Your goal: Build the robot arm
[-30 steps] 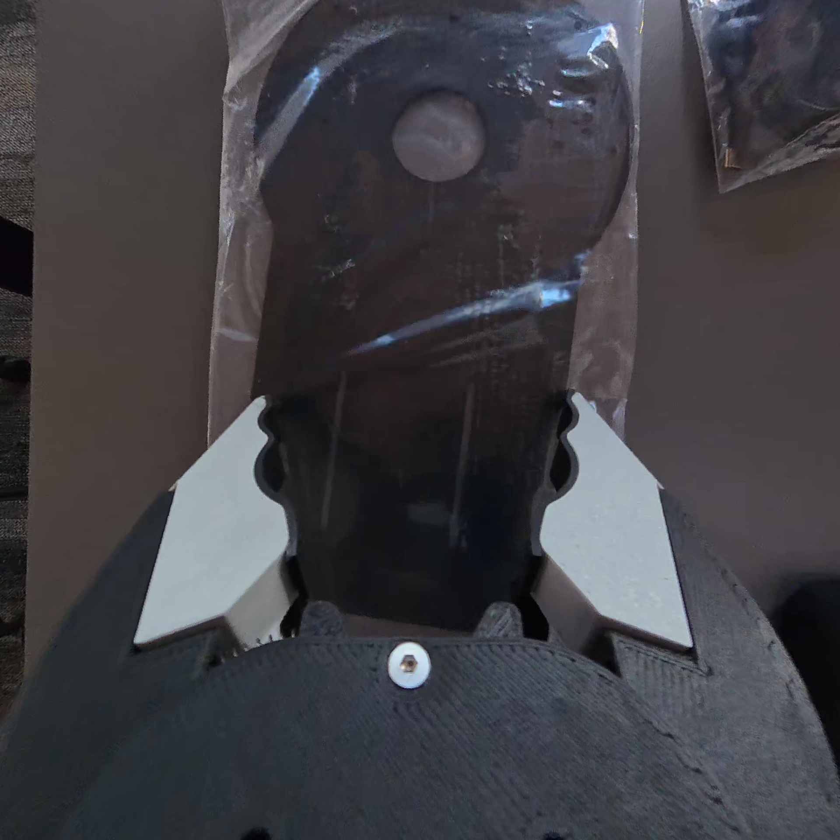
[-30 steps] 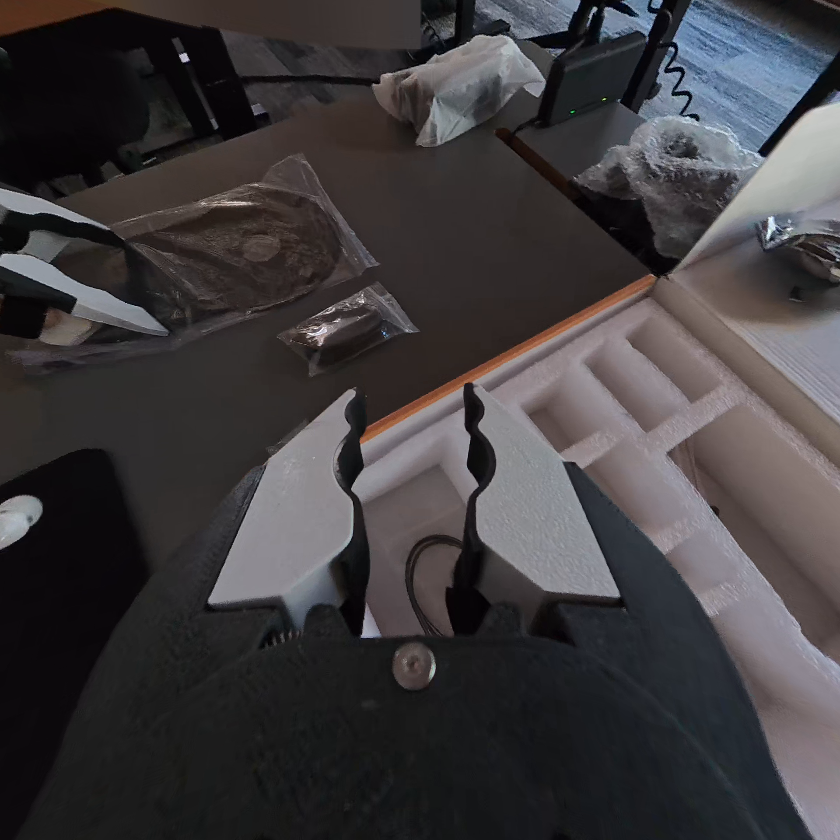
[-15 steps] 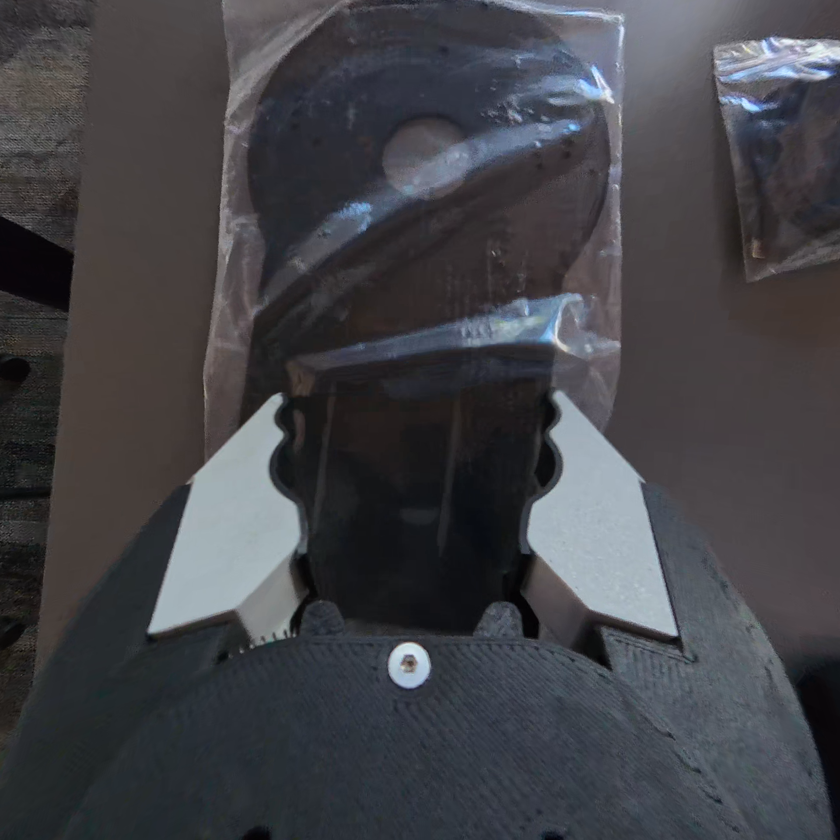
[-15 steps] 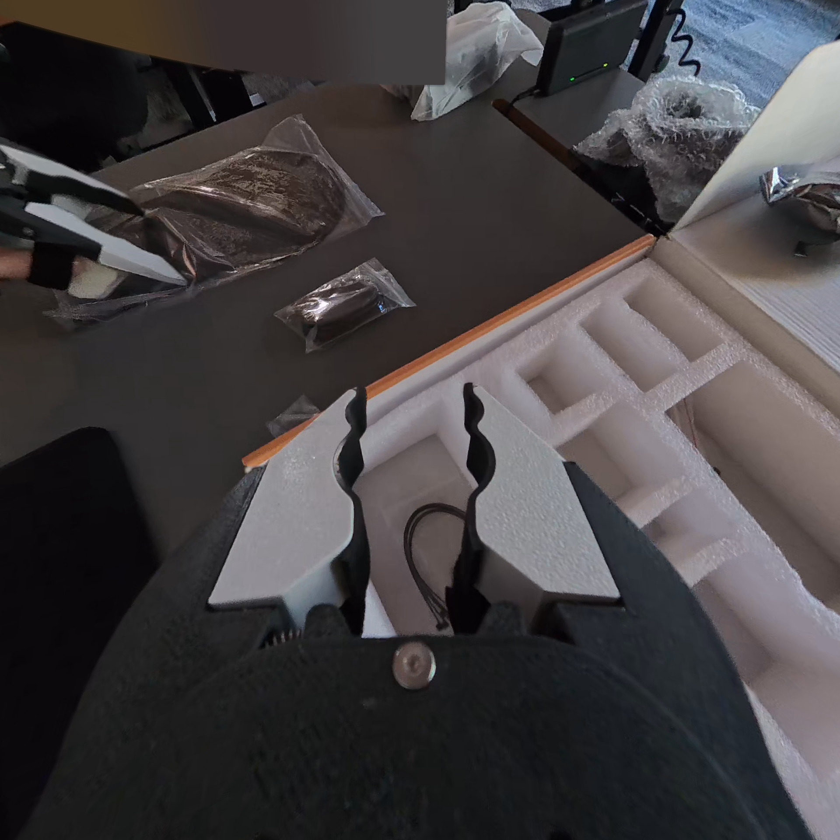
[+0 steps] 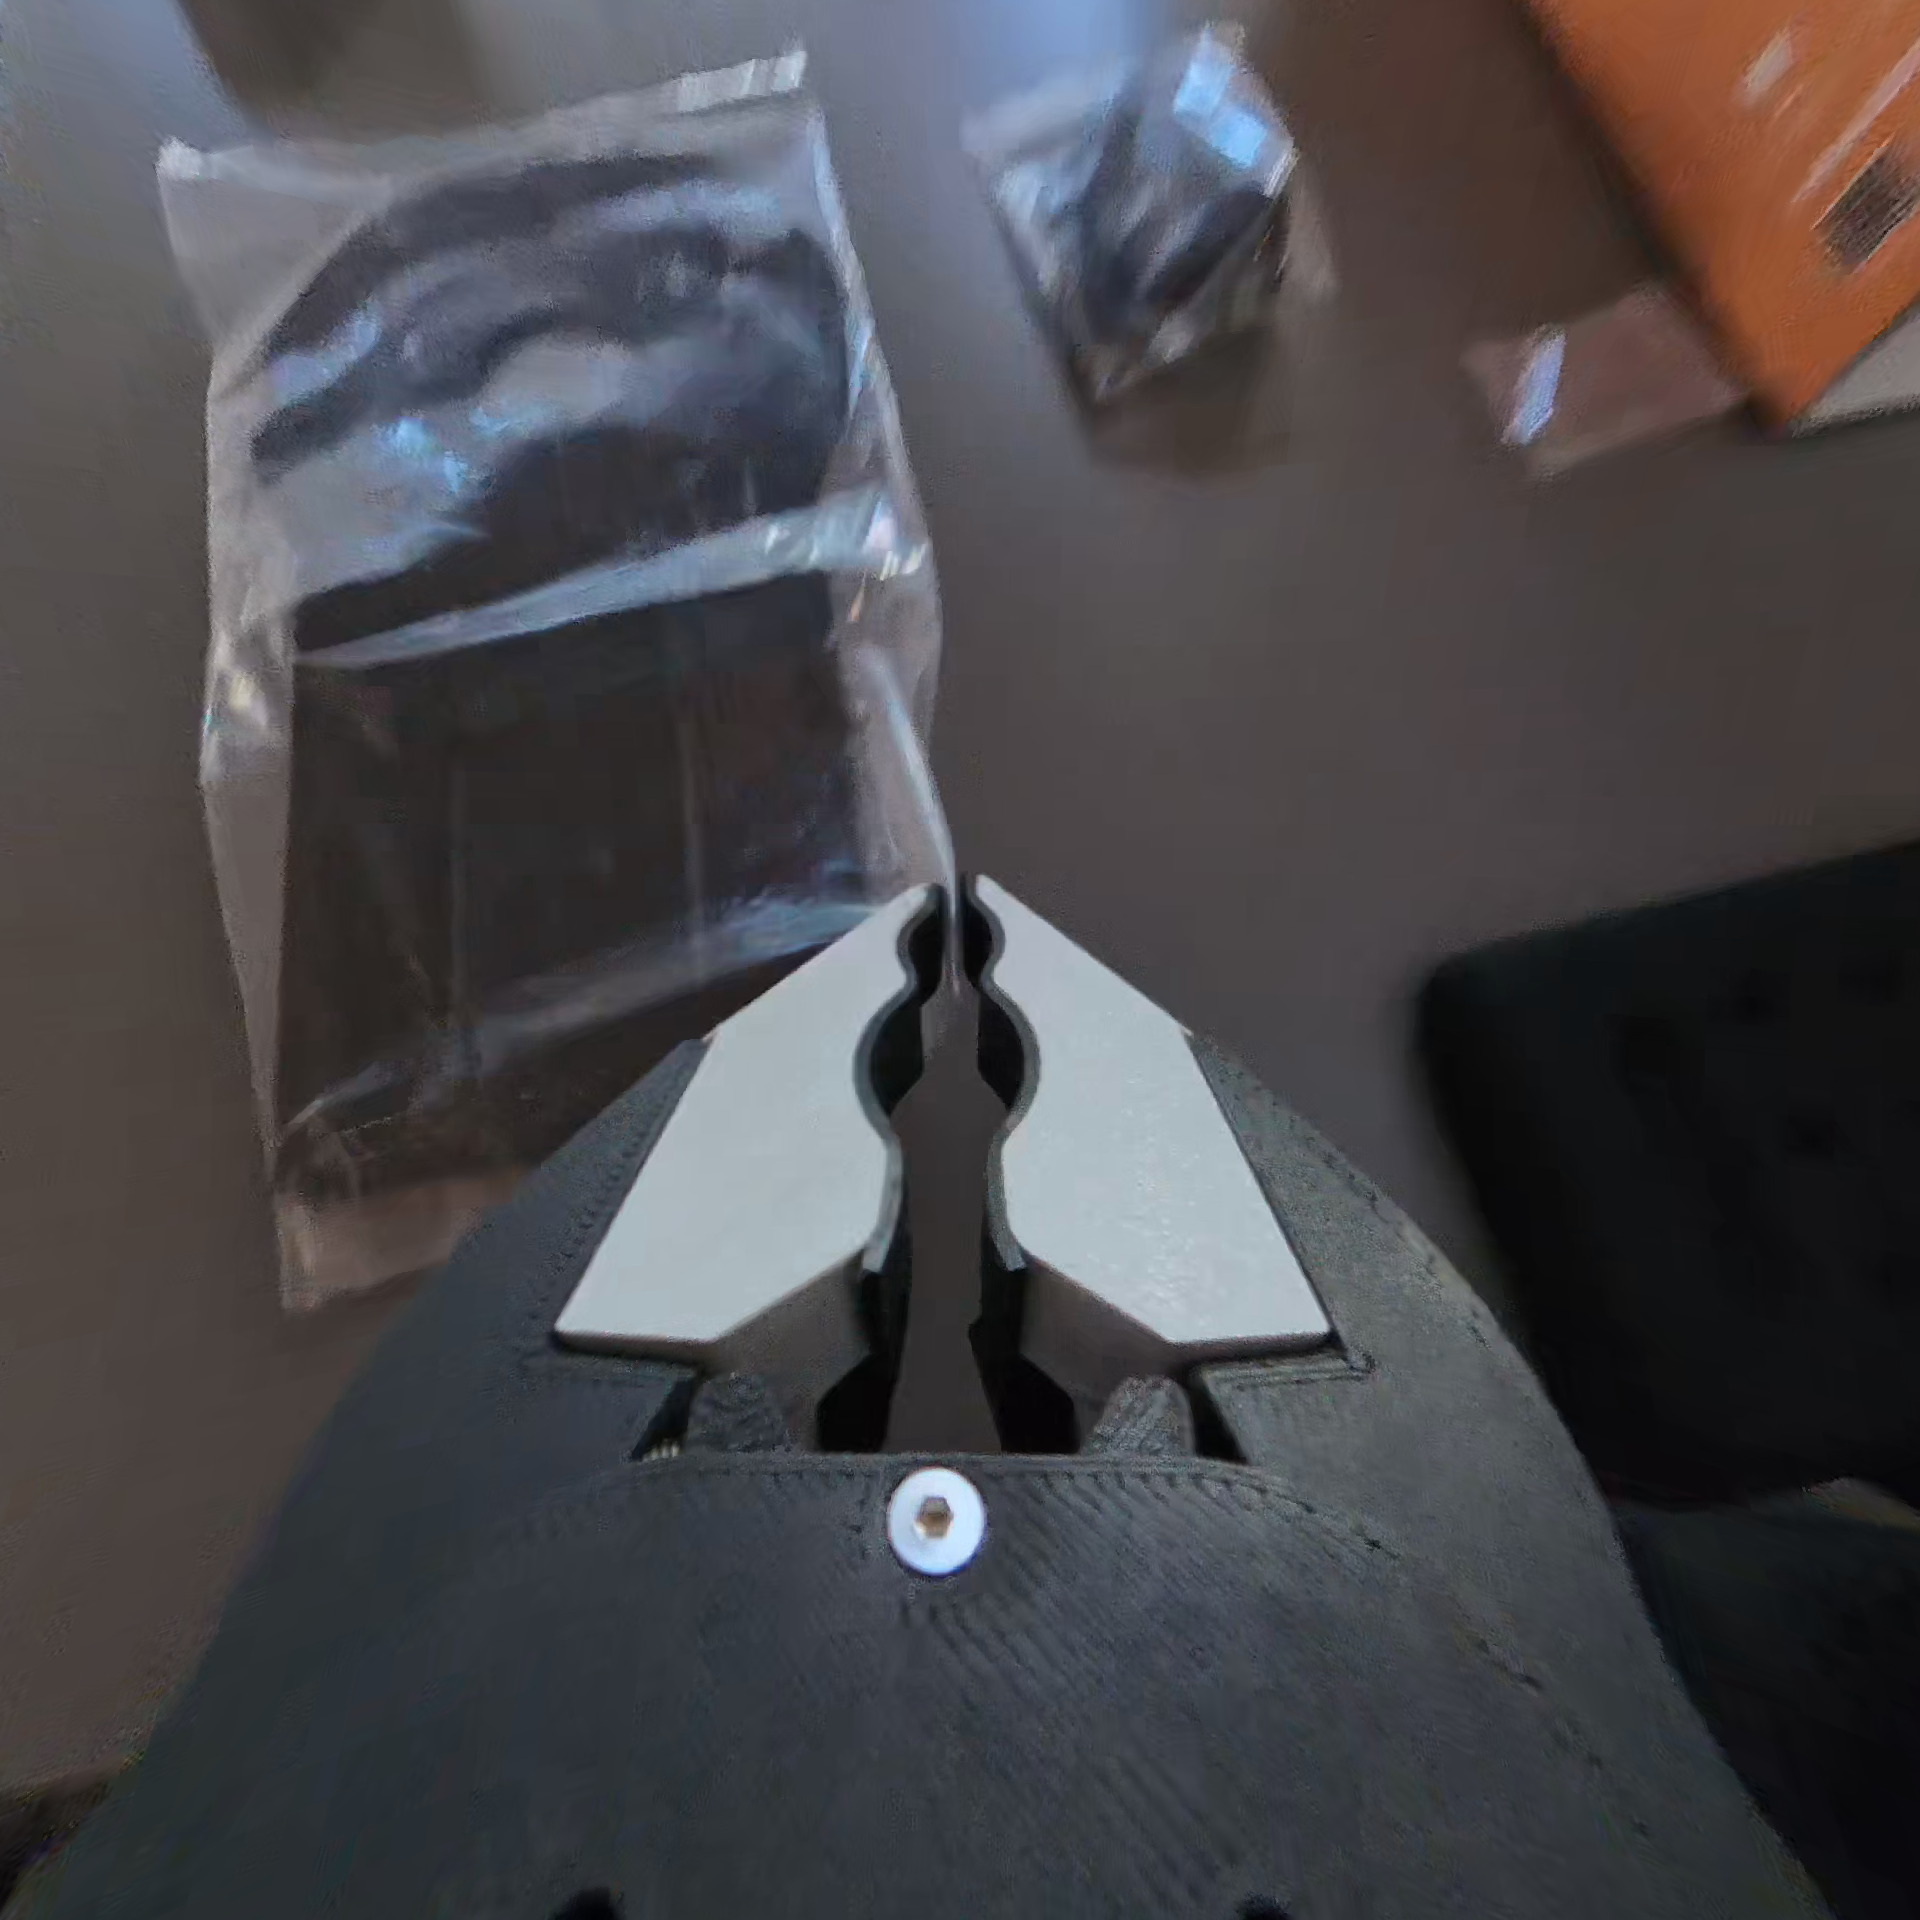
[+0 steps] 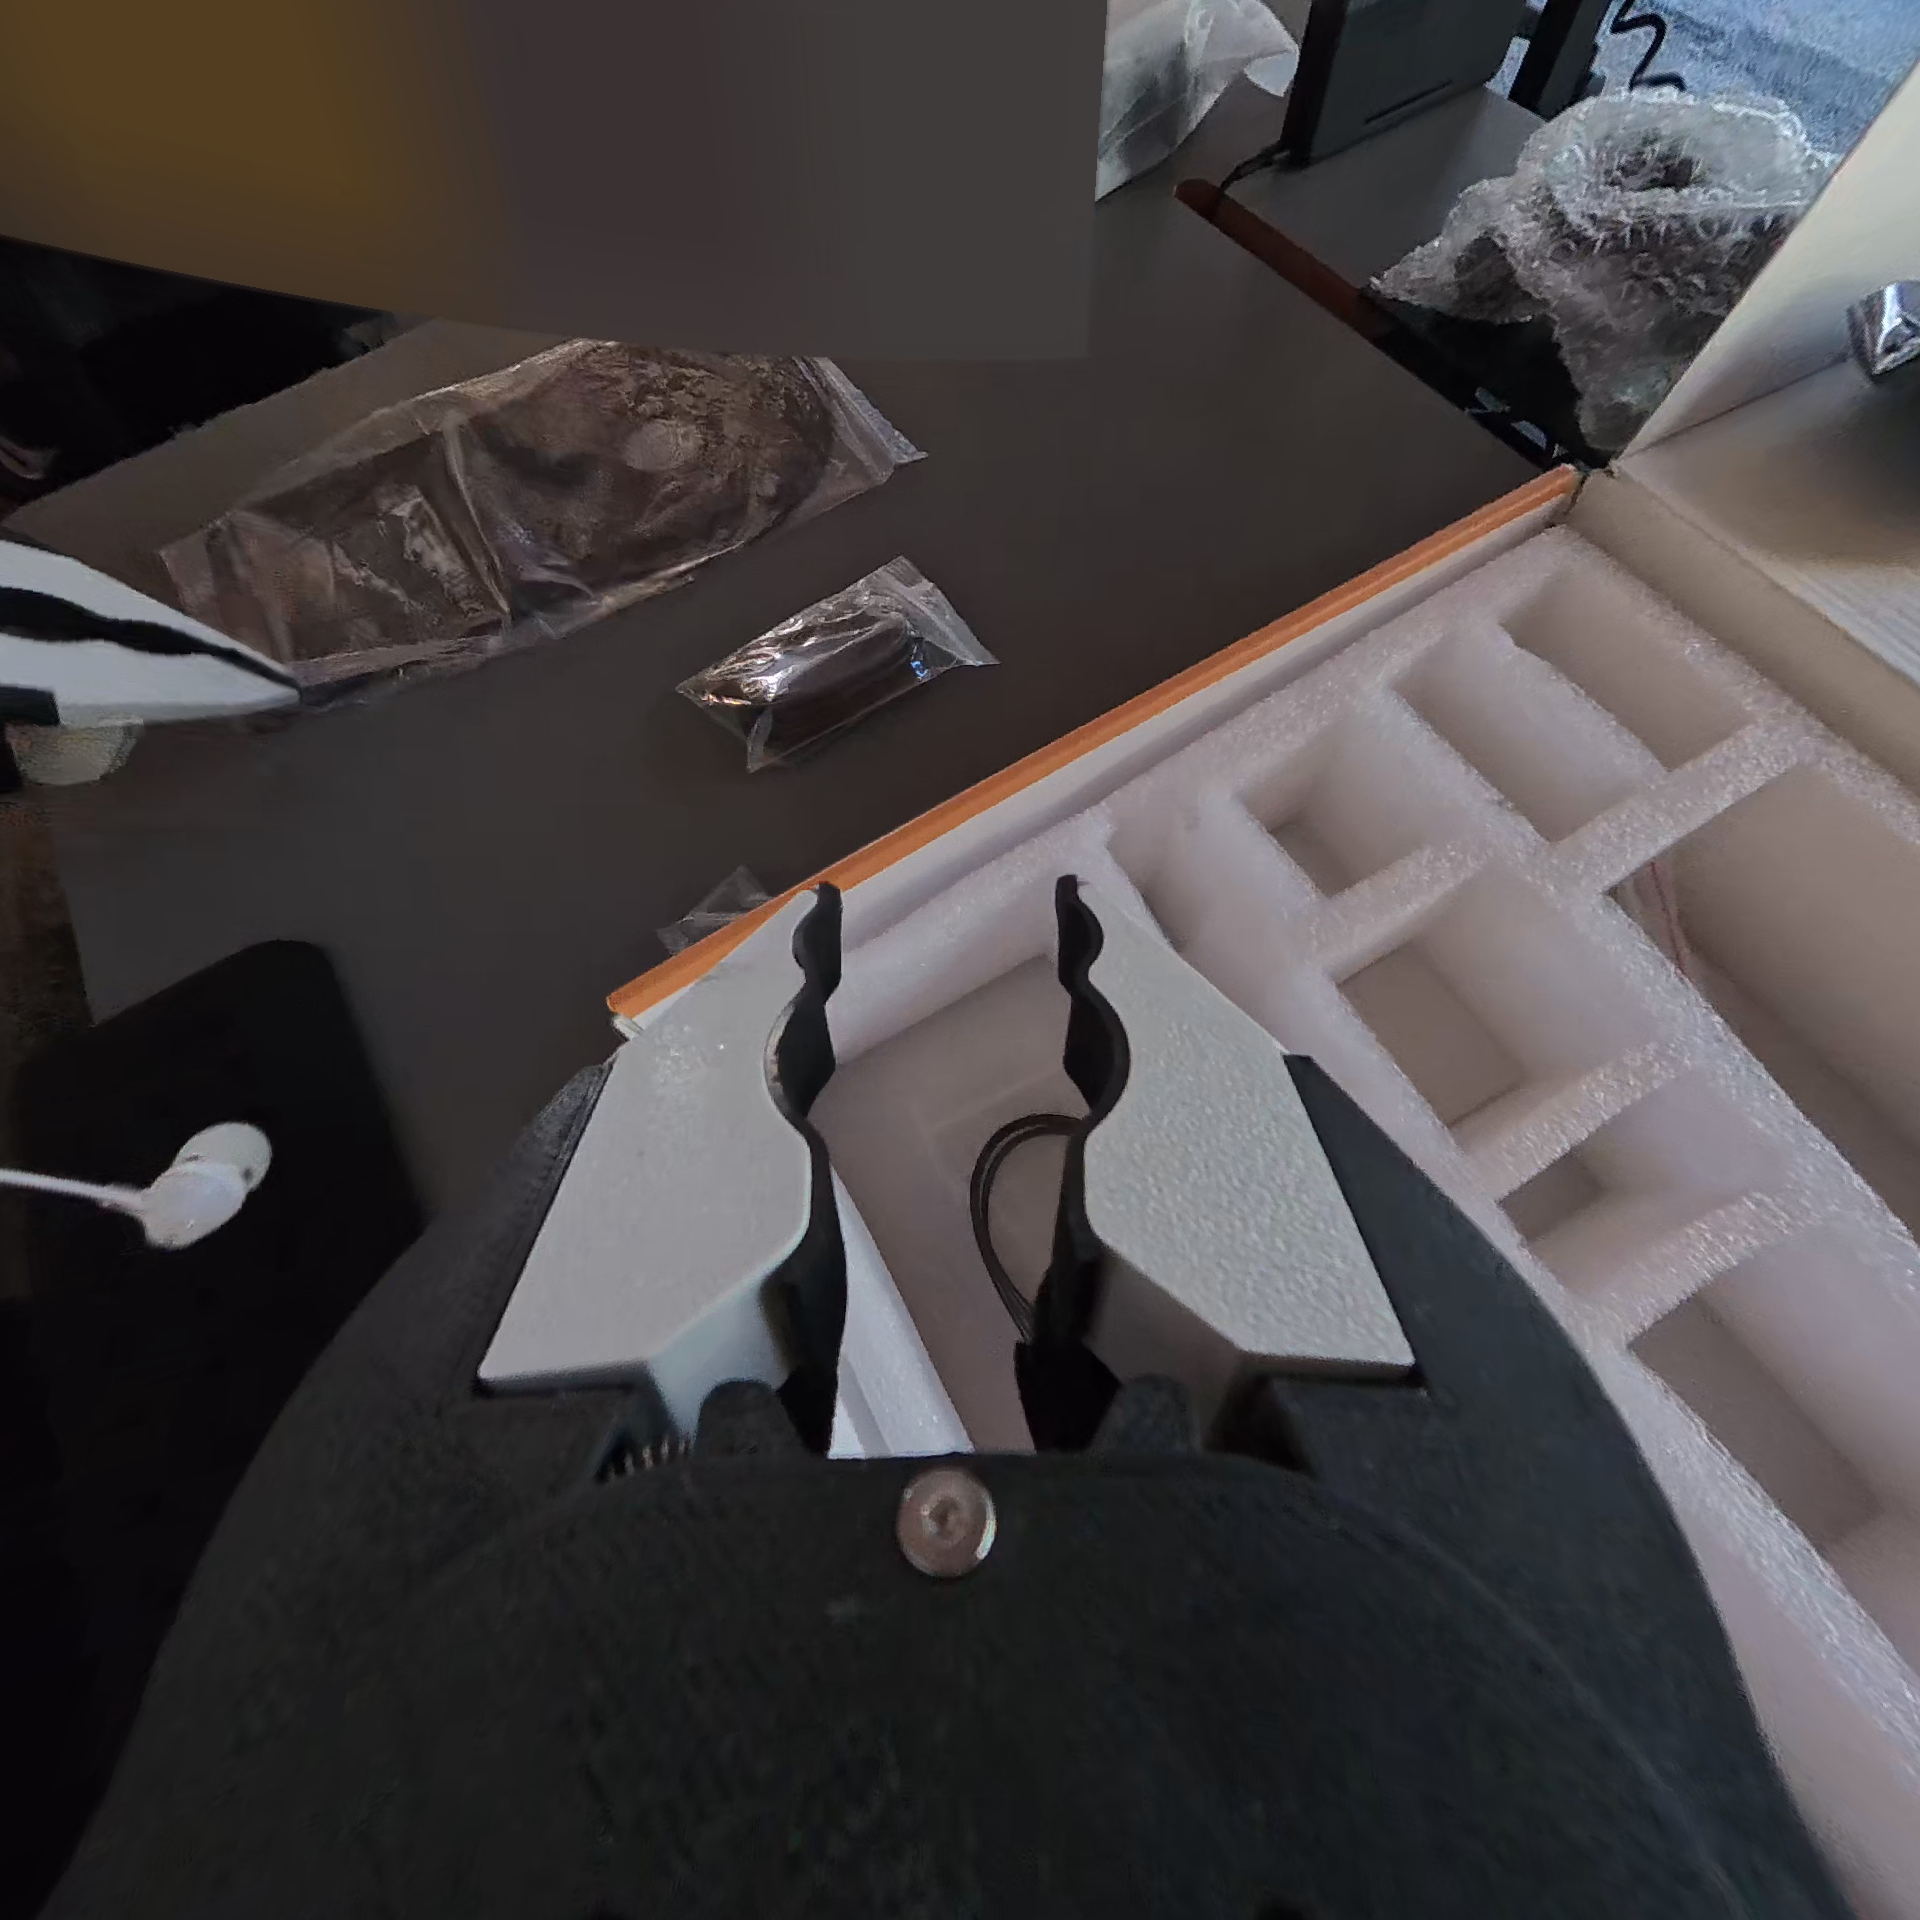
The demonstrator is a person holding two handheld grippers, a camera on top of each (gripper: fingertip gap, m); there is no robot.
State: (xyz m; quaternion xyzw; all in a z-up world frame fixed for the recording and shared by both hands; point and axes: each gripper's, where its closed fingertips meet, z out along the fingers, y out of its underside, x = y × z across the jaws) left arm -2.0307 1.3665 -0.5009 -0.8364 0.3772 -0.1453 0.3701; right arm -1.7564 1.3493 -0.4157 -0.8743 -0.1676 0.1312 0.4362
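left gripper (image 5: pixel 954 896): fingers drawn almost together, pinching the near right corner of a large clear bag (image 5: pixel 551 582). the bag holds a flat black part with a round end and lies on the dark table (image 5: pixel 1299 665); the left wrist view is blurred. right of it, apart, lies a small clear bag (image 5: pixel 1148 249) with dark contents, then a smaller, flat clear packet (image 5: pixel 1590 379) touching the side of an orange box (image 5: pixel 1745 177). a black pad (image 5: pixel 1683 1164) sits at the near right.

right gripper (image 6: pixel 943 914): fingers held a moderate width apart, gripping nothing, above the near corner pocket of the white foam insert (image 6: pixel 1455 935) in the open box. a thin black cable loop (image 6: pixel 1013 1164) lies in that pocket, beside the right finger; contact cannot be told. at the left edge, a white earbud (image 6: pixel 203 1184) rests on the black pad. bubble wrap (image 6: pixel 1621 208) lies at the far right.
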